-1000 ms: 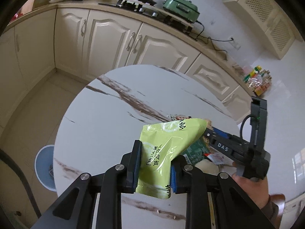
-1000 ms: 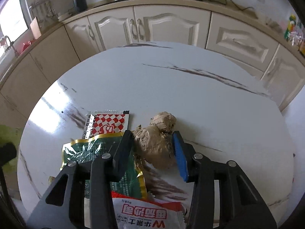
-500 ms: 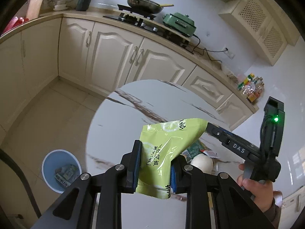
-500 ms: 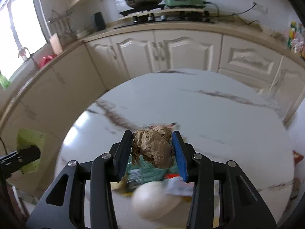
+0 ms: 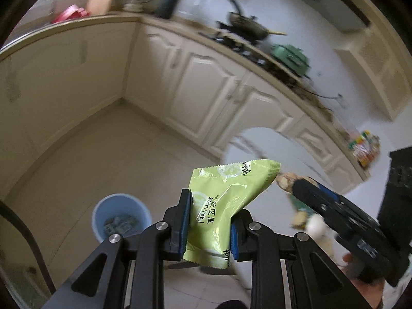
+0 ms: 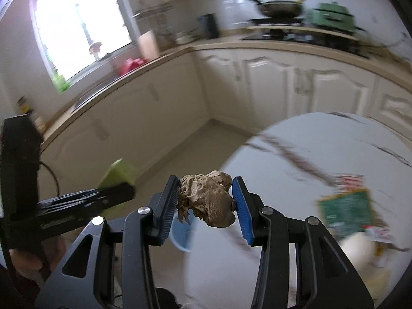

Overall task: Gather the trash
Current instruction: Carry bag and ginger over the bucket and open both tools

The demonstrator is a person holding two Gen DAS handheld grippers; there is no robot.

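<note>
My left gripper (image 5: pixel 209 221) is shut on a green snack packet (image 5: pixel 224 206) and holds it in the air above the floor, to the right of a blue trash bin (image 5: pixel 121 217) with wrappers inside. My right gripper (image 6: pixel 207 200) is shut on a crumpled brown paper ball (image 6: pixel 208 200) and holds it past the table's left edge. The bin (image 6: pixel 182 234) shows partly behind the ball. The left gripper with the green packet (image 6: pixel 118 173) shows at the left of the right wrist view. The right gripper's fingers (image 5: pixel 316 198) and the ball (image 5: pixel 285 180) show in the left wrist view.
A round white marble table (image 6: pixel 322 149) holds a green wrapper (image 6: pixel 347 211), a red checked wrapper (image 6: pixel 347 180) and a white round object (image 6: pixel 358 252). White cabinets (image 5: pixel 206 77) line the walls, with a stove and wok (image 5: pixel 247 25) on the counter. The floor (image 5: pixel 103 154) is tiled.
Both grippers have swung left, off the table and over the floor, each still holding its item. The blue bin has come nearer in the left wrist view.
</note>
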